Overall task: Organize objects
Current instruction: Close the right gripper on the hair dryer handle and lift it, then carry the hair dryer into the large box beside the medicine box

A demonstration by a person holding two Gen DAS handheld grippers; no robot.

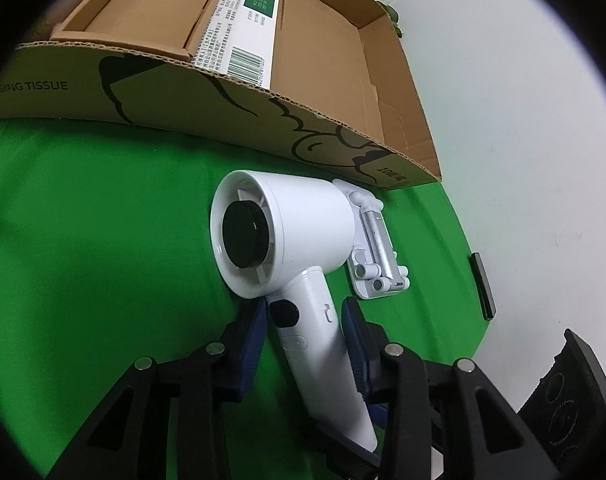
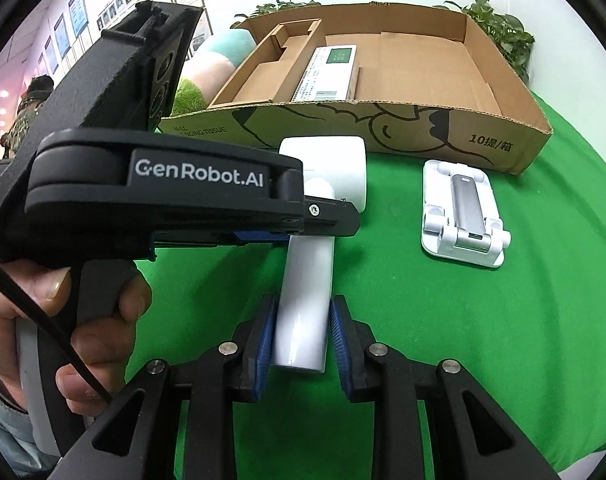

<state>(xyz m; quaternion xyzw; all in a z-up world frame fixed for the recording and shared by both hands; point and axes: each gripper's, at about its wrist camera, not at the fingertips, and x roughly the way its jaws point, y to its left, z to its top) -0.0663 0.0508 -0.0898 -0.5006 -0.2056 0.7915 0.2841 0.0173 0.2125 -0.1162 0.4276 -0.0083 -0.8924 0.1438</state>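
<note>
Inside, the cardboard box (image 2: 503, 148) holds a labelled carton (image 2: 331, 74); both hand-held grippers seemingly released.

hair dryer (image 1: 287, 236): smooth white plastic, slight sheen; black matt disc at its rear.
cardboard box (image 2: 383, 128): brown corrugated paperboard behind the dryer, matt, raw fluted edges.
phone stand (image 2: 463, 216): glossy white plastic beside the dryer, brushed silver metal bar.
cloth (image 2: 423, 340): green, matt, under the dryer.
left gripper (image 1: 305, 344): matt black plastic, ribbed blue pads (image 1: 353, 344).
</note>
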